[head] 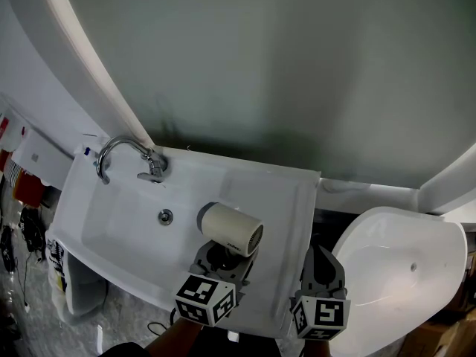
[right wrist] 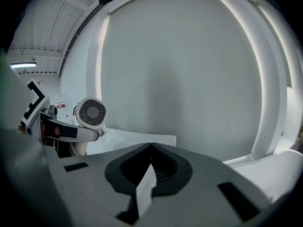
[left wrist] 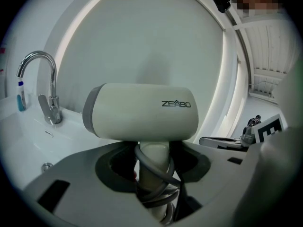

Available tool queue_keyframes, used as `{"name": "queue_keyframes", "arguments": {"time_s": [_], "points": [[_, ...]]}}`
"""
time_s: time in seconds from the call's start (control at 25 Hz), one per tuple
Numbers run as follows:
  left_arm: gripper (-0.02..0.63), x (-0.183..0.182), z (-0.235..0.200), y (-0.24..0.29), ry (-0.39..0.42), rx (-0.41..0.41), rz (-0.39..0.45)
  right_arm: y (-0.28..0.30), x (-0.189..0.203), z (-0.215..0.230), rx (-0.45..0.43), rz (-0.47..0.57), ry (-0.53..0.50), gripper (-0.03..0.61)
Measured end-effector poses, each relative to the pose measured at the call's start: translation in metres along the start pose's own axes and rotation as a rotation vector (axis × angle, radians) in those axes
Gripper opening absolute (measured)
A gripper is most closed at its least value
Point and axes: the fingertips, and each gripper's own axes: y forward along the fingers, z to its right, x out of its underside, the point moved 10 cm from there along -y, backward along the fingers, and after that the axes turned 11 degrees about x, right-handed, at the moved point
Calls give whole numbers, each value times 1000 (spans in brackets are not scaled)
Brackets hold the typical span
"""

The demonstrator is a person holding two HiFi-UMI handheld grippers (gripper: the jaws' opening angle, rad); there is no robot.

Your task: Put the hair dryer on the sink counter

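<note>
The cream, barrel-shaped plastic hair dryer (head: pixel 230 229) is showing in the head view over the flat right part of the white sink bench (head: pixel 279 188), just right of the round metal drain (head: pixel 165 216). Its barrel is lying level, with the grey vent end pointing right. The left gripper (head: pixel 221 259) is reaching in from the near edge, and its fingers are grasping the handle under the barrel. Whether the hair dryer is touching the bench cannot be told. The right gripper (head: pixel 321 262) is hovering at the bench's near right corner, apart from the hair dryer. The curved chrome faucet (head: pixel 128 155) is standing at the far left.

In the left gripper view, the hair dryer (left wrist: pixel 142 112) is filling the middle, upright on its handle. The left gripper (left wrist: pixel 154 162) is clamping that handle, and a grey cord (left wrist: pixel 163 176) is coiling round it. The faucet (left wrist: pixel 40 86) is standing far left, and the right gripper (left wrist: pixel 265 131) is showing at the right edge.

In the right gripper view, the right gripper (right wrist: pixel 151 174) is keeping its fingers clenched together on nothing, a thin pale sliver showing along their seam. To the left, the hair dryer (right wrist: pixel 91 112) is turning its round vent grille toward the camera, above the left gripper (right wrist: pixel 64 132) and the bench (right wrist: pixel 137 138).
</note>
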Motion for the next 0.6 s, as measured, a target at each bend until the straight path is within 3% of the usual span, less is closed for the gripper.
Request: {"name": "queue_keyframes", "arguments": {"time_s": [0.6], "points": [[212, 8, -20, 49, -102, 19, -108, 19, 7, 5, -11, -23, 15, 20]]}}
